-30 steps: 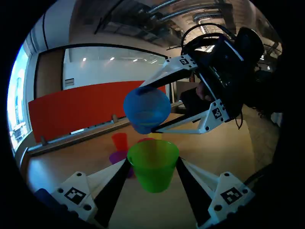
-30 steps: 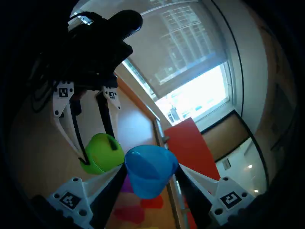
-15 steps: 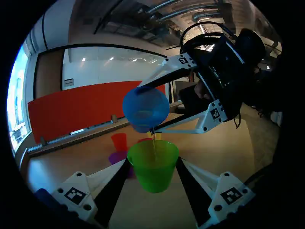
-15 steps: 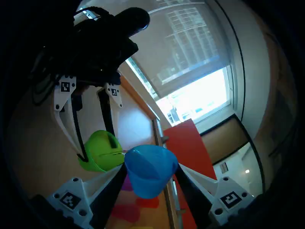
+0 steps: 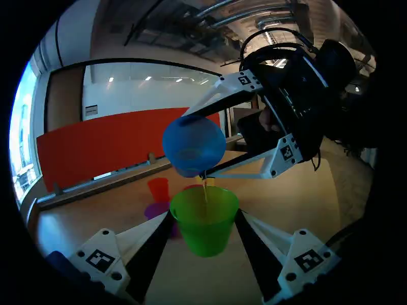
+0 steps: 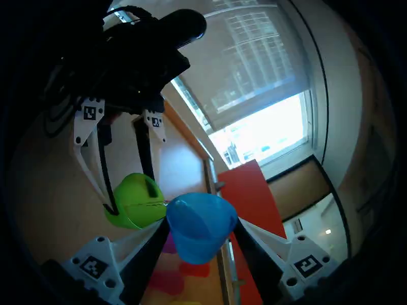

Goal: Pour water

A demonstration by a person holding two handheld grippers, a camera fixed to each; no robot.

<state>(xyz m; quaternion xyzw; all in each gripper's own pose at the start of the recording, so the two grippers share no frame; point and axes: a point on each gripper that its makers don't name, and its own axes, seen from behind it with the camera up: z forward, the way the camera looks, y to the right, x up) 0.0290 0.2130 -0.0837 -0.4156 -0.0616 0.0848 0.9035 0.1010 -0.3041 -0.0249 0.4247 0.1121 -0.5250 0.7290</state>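
Blue cup (image 5: 194, 145) above green cup (image 5: 204, 219)

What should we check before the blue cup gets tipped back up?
1. Left gripper grips the green cup: ok, both fingers press on its sides.
2. Right gripper grips the blue cup: ok, it sits clamped between both fingers.
3. Blue cup's lip is over the green cup's mouth: ok, the thin stream lands inside.
4. Green cup is level: ok, it looks upright in the left gripper view.
5. Green cup has room left: cannot tell, the fill level is not clear.
6. Blue cup is empty: cannot tell, its inside is too dim to judge.
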